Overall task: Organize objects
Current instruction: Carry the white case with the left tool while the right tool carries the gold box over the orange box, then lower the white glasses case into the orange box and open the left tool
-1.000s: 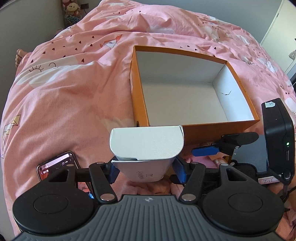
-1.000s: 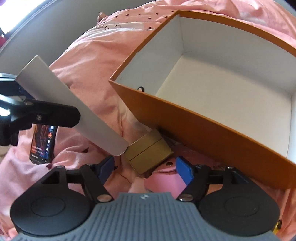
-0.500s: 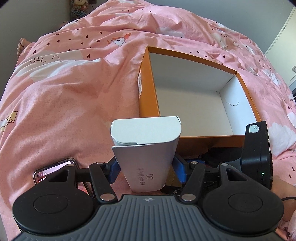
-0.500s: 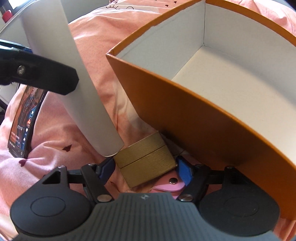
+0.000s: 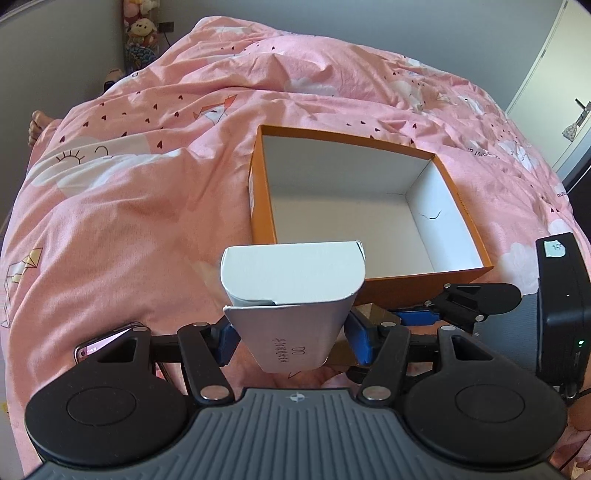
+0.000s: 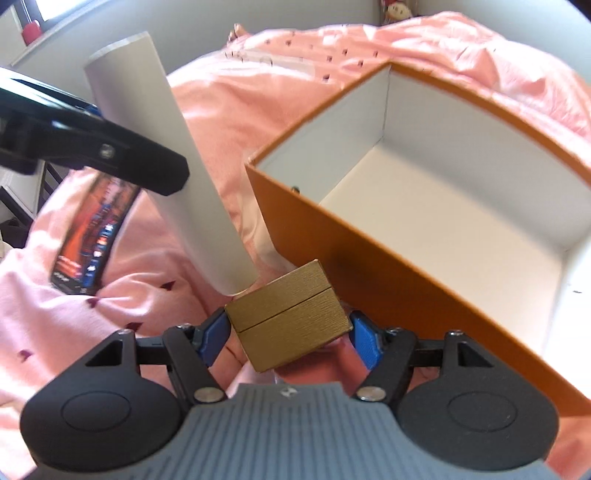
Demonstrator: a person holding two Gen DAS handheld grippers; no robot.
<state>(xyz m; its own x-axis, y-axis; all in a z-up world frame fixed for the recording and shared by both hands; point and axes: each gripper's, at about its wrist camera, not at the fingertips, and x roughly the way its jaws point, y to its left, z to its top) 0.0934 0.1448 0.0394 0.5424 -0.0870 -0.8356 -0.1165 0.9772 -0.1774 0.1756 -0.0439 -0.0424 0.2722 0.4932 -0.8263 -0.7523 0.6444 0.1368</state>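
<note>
An open orange box (image 5: 424, 286) with a bare white inside lies on the pink duvet. My left gripper (image 5: 293, 338) is shut on a white tapered carton (image 5: 291, 280), held just in front of the orange box's near left corner. In the right wrist view the carton (image 6: 177, 184) stands steeply at the left, with a black finger (image 6: 147, 170) of the left gripper across it. My right gripper (image 6: 288, 334) is shut on a small gold box (image 6: 291, 317), its blue pads against both sides, close to the orange box's (image 6: 369, 266) outer wall.
A phone (image 5: 99, 341) with a lit screen lies on the duvet (image 5: 147, 221) at the left, also in the right wrist view as the phone (image 6: 92, 229). Plush toys (image 5: 142, 29) stand at the far wall. A person's foot (image 5: 37, 123) shows at the bed's left edge.
Both grippers have risen. The gold box now sits between the right pads and is off the duvet; the pink item under it is out of sight. The white carton stands steeper.
</note>
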